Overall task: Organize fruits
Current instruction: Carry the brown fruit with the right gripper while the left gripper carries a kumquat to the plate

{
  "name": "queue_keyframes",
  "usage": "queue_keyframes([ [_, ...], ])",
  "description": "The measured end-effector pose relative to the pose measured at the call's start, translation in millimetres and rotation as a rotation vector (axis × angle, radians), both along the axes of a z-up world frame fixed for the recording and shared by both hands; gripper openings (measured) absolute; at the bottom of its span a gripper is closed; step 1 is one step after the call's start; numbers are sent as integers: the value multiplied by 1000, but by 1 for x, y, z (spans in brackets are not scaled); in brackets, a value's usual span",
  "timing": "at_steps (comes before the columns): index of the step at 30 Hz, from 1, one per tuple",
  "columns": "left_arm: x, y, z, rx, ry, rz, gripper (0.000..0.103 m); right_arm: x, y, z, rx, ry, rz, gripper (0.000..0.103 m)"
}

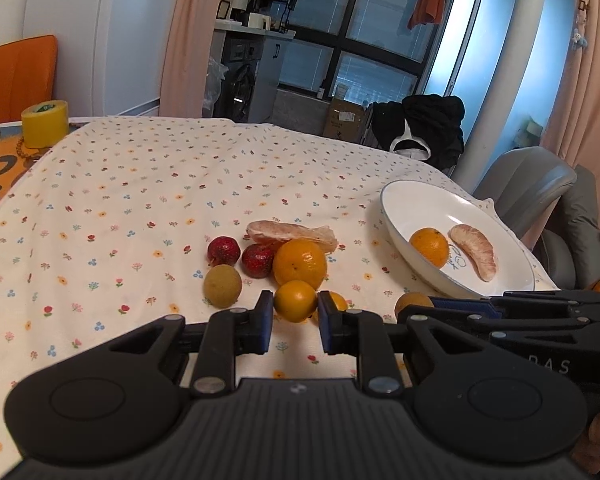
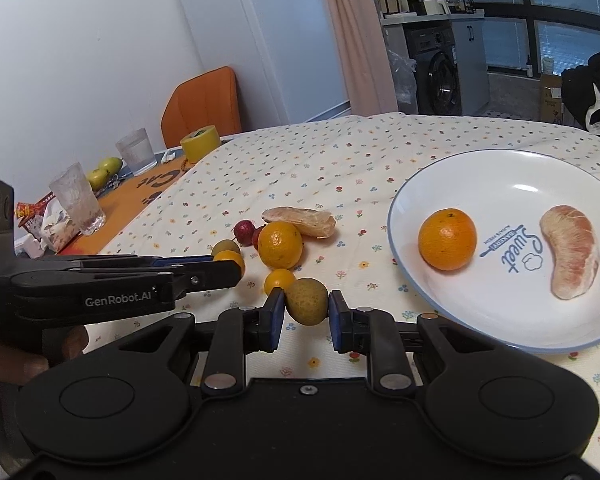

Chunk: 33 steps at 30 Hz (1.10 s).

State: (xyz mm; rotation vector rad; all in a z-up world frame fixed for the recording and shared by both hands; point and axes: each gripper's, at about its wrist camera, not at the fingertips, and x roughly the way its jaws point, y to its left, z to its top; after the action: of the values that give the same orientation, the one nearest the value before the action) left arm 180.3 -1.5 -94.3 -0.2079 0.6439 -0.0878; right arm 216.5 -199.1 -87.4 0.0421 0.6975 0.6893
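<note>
My left gripper (image 1: 297, 309) is shut on a small orange (image 1: 296, 301) low over the flowered cloth; in the right wrist view the left gripper (image 2: 236, 269) comes in from the left. My right gripper (image 2: 307, 313) is shut on an olive-brown round fruit (image 2: 307, 302), just left of the white plate (image 2: 500, 184). On the plate lie an orange (image 2: 447, 239) and a pomelo segment (image 2: 571, 252). Ahead on the cloth sit a bigger orange (image 1: 300, 264), another pomelo segment (image 1: 292, 234), two red fruits (image 1: 224, 251), an olive fruit (image 1: 223, 286) and one more small orange (image 2: 279, 280).
A yellow tape roll (image 1: 45, 124) stands at the far left of the table. Two glasses (image 2: 78, 200) and green pears (image 2: 104, 170) stand on the orange mat to the left. A grey chair (image 1: 528, 184) is beyond the table's right edge, past the plate.
</note>
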Motion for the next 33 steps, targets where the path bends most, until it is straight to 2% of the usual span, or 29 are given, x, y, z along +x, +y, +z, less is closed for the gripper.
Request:
queue_keyframes([
  [17,-10,-22,27,31,-58,0,22,-8,-22,20,17,-67,-46,22],
  [33,15,-66,54,41,-105,-80,22,7,-65,38,35,-121,-140,22],
])
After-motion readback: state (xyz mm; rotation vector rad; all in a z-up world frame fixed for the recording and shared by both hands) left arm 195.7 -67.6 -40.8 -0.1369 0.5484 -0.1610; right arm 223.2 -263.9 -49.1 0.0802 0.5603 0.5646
